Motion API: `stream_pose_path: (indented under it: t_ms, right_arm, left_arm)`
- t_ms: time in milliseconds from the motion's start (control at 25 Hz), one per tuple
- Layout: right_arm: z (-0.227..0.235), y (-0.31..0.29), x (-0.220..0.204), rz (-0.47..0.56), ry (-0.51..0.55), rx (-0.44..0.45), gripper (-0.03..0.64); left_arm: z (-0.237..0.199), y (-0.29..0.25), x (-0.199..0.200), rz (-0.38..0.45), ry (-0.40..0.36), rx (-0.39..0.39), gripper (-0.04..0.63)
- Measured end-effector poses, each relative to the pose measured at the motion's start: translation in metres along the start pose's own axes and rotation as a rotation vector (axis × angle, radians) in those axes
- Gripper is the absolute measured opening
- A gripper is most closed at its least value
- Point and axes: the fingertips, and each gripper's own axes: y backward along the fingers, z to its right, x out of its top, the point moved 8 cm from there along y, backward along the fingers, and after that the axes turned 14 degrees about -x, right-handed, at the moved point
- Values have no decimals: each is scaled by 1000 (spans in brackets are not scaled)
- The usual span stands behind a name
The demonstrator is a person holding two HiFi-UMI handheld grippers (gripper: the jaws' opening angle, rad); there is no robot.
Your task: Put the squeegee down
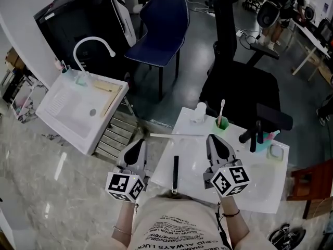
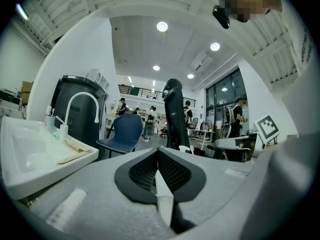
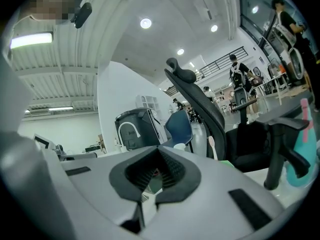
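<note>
Left tongs (image 1: 140, 142) and right tongs (image 1: 213, 138) are hovering pressed together, empty. Black-handled T-shaped squeegee (image 1: 175, 173) is already lying on the white table (image 1: 260, 191). Putting down looks finished, so I judge the next move is only backing away.

Floor: glossy dark grey floor (image 1: 192, 82) up at 12 o'clock, and a pale marble-looking patch (image 1: 41, 171) round 8 o'clock
Walls: plain white wall (image 1: 26, 14), curving, off at 10 o'clock
Sink: white basin (image 1: 67, 105) with a hooped white tap (image 1: 93, 39) at 10 o'clock, black cabinet (image 1: 78, 20) right behind it
Chairs: navy chair (image 1: 161, 27) at 12 o'clock, black office chair (image 1: 237, 85) at 1 o'clock
Table: white table (image 1: 260, 186), low at 5 o'clock
Light: round ceiling spots (image 2: 161, 26), pretty bright
Windows: tall dark-framed windows (image 2: 222, 101) at the far end, in the left gripper view
</note>
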Motion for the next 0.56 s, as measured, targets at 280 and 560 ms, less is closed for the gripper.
stream_pose_path:
  t_ms: [280,560]
  right_arm:
    - [6,4,-2,-4,-10,-6,3]
    - [11,8,1,6,10,-28,3]
  left_arm:
    - [3,4,-1,-13,-16,20,23]
    - [5,7,2,-12,-19,29,23]
